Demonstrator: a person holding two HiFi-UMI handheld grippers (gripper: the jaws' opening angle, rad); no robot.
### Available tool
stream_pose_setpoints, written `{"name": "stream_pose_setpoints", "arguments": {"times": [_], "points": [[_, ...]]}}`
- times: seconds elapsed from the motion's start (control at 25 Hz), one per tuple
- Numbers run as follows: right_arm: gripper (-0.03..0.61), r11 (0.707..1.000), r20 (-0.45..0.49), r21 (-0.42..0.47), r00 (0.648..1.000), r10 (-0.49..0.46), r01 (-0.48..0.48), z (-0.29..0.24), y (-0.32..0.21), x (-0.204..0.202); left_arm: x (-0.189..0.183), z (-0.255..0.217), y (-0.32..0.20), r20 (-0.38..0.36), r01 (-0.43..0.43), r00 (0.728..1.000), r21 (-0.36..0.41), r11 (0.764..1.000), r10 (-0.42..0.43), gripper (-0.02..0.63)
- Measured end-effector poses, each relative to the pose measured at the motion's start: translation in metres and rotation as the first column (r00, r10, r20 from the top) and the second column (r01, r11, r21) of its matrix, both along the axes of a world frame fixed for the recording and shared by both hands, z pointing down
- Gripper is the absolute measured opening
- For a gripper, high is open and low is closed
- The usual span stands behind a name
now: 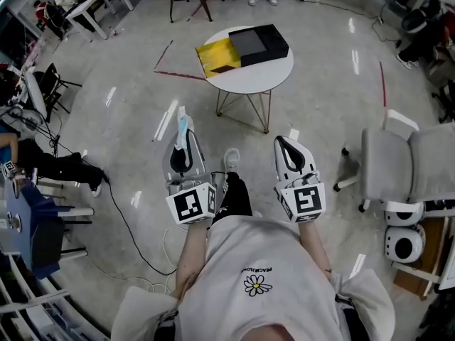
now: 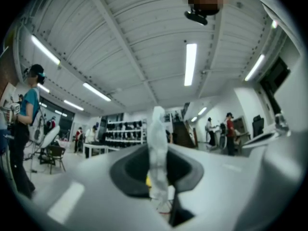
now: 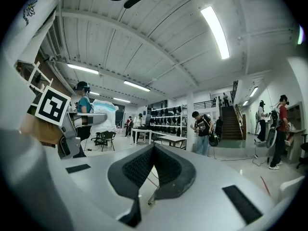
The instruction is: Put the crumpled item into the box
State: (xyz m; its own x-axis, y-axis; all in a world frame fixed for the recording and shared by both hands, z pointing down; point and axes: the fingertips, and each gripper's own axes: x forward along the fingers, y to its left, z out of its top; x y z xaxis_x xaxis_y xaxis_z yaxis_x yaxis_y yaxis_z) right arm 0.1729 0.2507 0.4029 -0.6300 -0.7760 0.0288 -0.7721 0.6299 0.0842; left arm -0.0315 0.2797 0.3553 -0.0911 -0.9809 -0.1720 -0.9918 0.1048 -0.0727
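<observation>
The crumpled item (image 1: 183,126), a white and pale blue wad, sticks out of the tips of my left gripper (image 1: 184,139), which is shut on it. In the left gripper view the crumpled item (image 2: 158,143) stands upright between the dark pads of the left gripper (image 2: 156,173). My right gripper (image 1: 285,143) is held level with the left one, shut, with nothing in it; its pads (image 3: 139,167) meet along one ridge. The box (image 1: 245,47), black with a yellow flap open to the left, lies on a round white table (image 1: 274,75) some way ahead of both grippers.
A grey chair (image 1: 395,163) stands at the right, with round white devices (image 1: 405,244) below it. Black chairs and desks (image 1: 50,87) line the left side. A cable (image 1: 131,229) runs over the floor at the left. Red tape lines (image 1: 174,73) mark the floor by the table.
</observation>
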Motion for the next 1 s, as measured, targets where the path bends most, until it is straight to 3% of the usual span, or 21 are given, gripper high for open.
{"name": "stream_pose_setpoints", "arguments": {"times": [0.44, 0.8, 1.0], "points": [[-0.002, 0.997, 0.015, 0.037, 0.998, 0.068, -0.069, -0.026, -0.124, -0.023, -0.029, -0.017, -0.135, -0.003, -0.051, 0.999, 0.033, 0.998, 0.051, 0.049], [-0.002, 0.993, 0.065, 0.057, 0.993, 0.101, -0.105, -0.071, -0.271, -0.096, -0.110, -0.044, -0.289, -0.010, -0.063, 0.998, 0.061, 0.996, 0.064, 0.049], [-0.002, 0.986, 0.057, 0.069, 0.988, 0.145, -0.149, -0.083, -0.351, -0.127, -0.151, -0.060, -0.371, 0.072, -0.078, 0.995, 0.095, 0.992, 0.072, 0.049]]}}
